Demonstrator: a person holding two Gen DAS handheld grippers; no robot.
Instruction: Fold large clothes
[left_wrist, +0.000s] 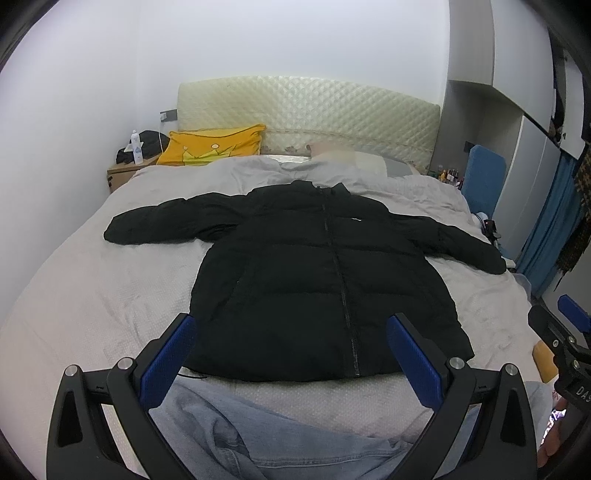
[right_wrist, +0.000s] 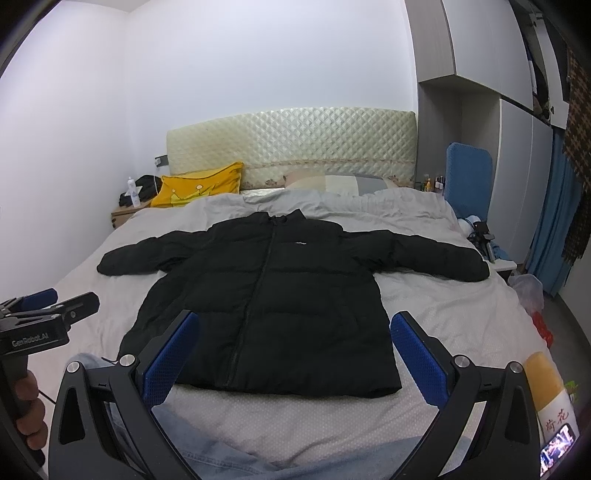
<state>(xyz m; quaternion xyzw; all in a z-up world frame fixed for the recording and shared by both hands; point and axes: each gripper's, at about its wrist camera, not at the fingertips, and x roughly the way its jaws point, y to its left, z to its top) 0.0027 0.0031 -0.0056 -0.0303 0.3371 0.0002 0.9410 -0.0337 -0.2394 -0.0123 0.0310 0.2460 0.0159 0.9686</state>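
The black puffer jacket (left_wrist: 317, 280) lies face up and zipped on the bed (left_wrist: 74, 302), spread flat across the middle of the grey cover with its collar toward the headboard (left_wrist: 306, 110) and its hem near the foot edge where I am holding the rig. Both sleeves are stretched out sideways — one reaches toward the left edge of the bed, the other to the right edge, its cuff nearly at the side.

My left gripper (left_wrist: 291, 354) hangs above the hem with its jaws spread wide, holding nothing; the blue pads frame the lower left part of the jacket. My right gripper (right_wrist: 295, 354) is the same, jaws wide apart and empty, hovering over the hem a little further to the right. Neither touches the fabric as far as I can see.

A pair of light blue jeans (left_wrist: 258, 435) lies crumpled at the foot edge, just below the jacket's hem and under both grippers. At the head of the bed a yellow pillow (left_wrist: 214, 146) leans in the left corner against the headboard, and a grey and cream pillow (right_wrist: 340, 182) lies beside it. Off the left corner stands a wooden nightstand (left_wrist: 120, 175) with a white bottle (left_wrist: 136, 147) on it — a blue chair (right_wrist: 469, 177) stands beside the right edge.
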